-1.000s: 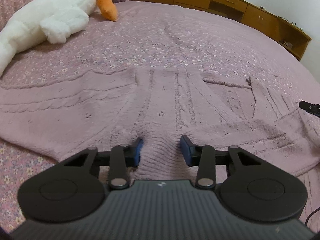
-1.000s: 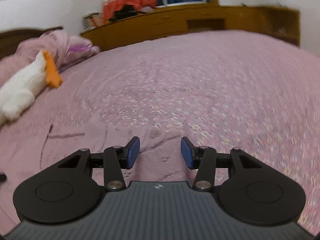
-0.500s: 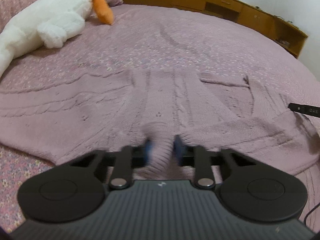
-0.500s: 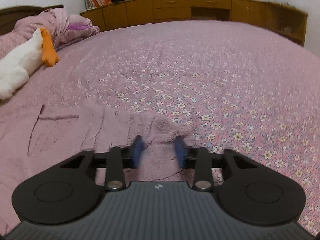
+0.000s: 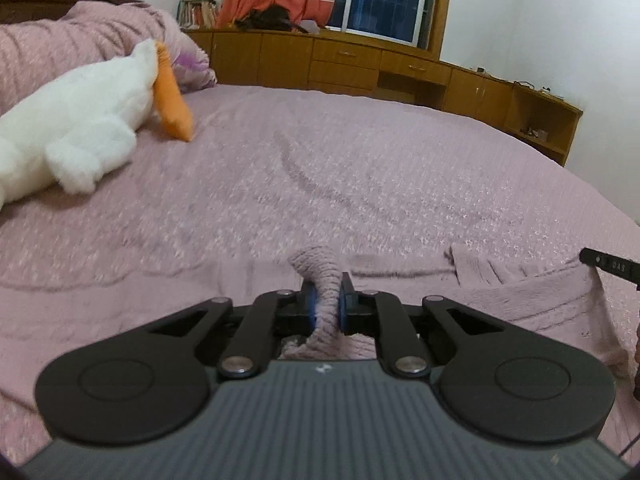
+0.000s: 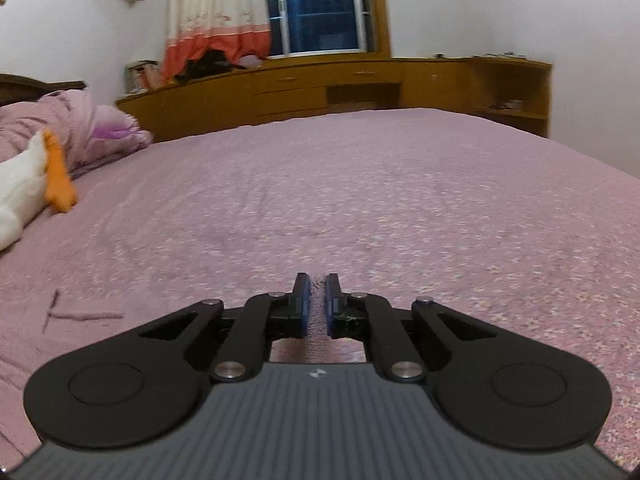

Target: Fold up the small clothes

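Note:
A mauve knitted sweater (image 5: 120, 304) lies spread on the bed. My left gripper (image 5: 327, 304) is shut on a bunched fold of its near hem, and the fold (image 5: 320, 268) sticks up between the blue pads. My right gripper (image 6: 315, 304) is shut on a thin edge of the same sweater, which shows as a strip between its pads. The sweater also lies low at the left of the right wrist view (image 6: 60, 344). The tip of the right gripper shows at the right edge of the left wrist view (image 5: 612, 266).
The bed (image 5: 360, 160) has a pink flowered cover. A white plush toy with an orange beak (image 5: 80, 120) lies at the far left, by a pink quilt (image 5: 60, 40). Wooden cabinets (image 5: 360, 64) run along the far wall under a window.
Both grippers were open over the sweater's hem, then closed on it. Both have since lifted and tilted up, so the views now show the far wall.

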The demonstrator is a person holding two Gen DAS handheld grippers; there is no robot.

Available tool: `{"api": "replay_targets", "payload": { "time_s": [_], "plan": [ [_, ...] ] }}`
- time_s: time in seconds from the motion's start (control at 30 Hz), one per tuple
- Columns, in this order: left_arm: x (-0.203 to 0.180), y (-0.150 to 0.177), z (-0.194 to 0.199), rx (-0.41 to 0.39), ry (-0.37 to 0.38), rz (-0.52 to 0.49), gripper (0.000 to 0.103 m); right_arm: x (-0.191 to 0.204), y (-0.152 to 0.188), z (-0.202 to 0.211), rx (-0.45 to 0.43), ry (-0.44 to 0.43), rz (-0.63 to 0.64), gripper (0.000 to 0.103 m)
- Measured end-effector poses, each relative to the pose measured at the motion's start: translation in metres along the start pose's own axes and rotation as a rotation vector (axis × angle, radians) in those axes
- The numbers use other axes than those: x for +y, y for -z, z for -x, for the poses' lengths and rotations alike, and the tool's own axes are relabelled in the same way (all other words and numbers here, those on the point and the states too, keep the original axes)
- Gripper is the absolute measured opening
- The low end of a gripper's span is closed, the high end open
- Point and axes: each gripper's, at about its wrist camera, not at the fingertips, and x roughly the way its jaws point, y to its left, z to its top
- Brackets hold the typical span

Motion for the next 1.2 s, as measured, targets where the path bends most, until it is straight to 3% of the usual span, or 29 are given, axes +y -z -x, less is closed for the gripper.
{"api": "replay_targets", "payload": {
  "time_s": [0.2,0.27,0.3,0.33,0.4,0.47,0.6,0.67,0.7,0.73,0.87,0.9,0.97,1.03,1.1,1.2],
  "plan": [
    [0.003,0.006,-0.045,0.138,-0.076,-0.054,0.016,-0.012,0.008,-0.025,0.094,-0.014,-0.050,0.013],
    [0.010,0.012,-0.056,0.197,-0.088,-0.043,0.018,-0.021,0.005,-0.023,0.092,-0.032,-0.097,0.036],
    [0.014,0.014,-0.059,0.212,-0.090,-0.030,0.020,-0.028,0.001,-0.018,0.079,-0.026,-0.125,0.055],
    [0.016,0.015,-0.058,0.214,-0.095,-0.020,0.024,-0.034,-0.001,-0.013,0.057,-0.016,-0.143,0.064],
    [0.020,0.017,-0.056,0.209,-0.100,0.003,0.026,-0.044,-0.005,-0.007,0.051,-0.013,-0.164,0.064],
    [0.023,0.020,-0.054,0.208,-0.095,0.016,0.026,-0.059,-0.002,-0.012,0.119,-0.042,-0.217,0.064],
    [0.019,0.020,-0.051,0.198,-0.084,-0.001,0.024,-0.076,0.013,-0.031,0.237,-0.172,-0.379,0.061],
    [0.016,0.020,-0.048,0.183,-0.075,-0.016,0.013,-0.072,0.014,-0.034,0.241,-0.217,-0.368,0.051],
    [0.014,0.020,-0.047,0.176,-0.077,-0.026,0.012,-0.068,0.016,-0.035,0.247,-0.239,-0.358,0.034],
    [0.012,0.020,-0.044,0.169,-0.096,-0.043,0.012,-0.064,0.017,-0.035,0.251,-0.242,-0.345,0.008],
    [0.002,0.021,-0.035,0.147,-0.174,-0.109,0.011,-0.036,0.007,-0.010,0.081,-0.282,-0.169,0.008],
    [0.002,0.022,-0.033,0.143,-0.188,-0.113,0.011,-0.028,0.005,-0.004,0.058,-0.284,-0.123,0.008],
    [0.003,0.023,-0.031,0.135,-0.211,-0.101,0.012,-0.016,0.008,-0.007,0.079,-0.207,-0.054,0.010],
    [0.006,0.022,-0.033,0.150,-0.210,-0.085,0.012,-0.012,0.014,-0.022,0.164,-0.127,-0.017,0.032],
    [0.008,0.022,-0.037,0.180,-0.210,-0.079,0.014,-0.013,0.017,-0.032,0.203,-0.085,-0.026,0.047],
    [0.010,0.024,-0.041,0.205,-0.214,-0.082,0.016,-0.024,0.007,-0.018,0.132,-0.093,-0.109,0.048]
  ]
}}
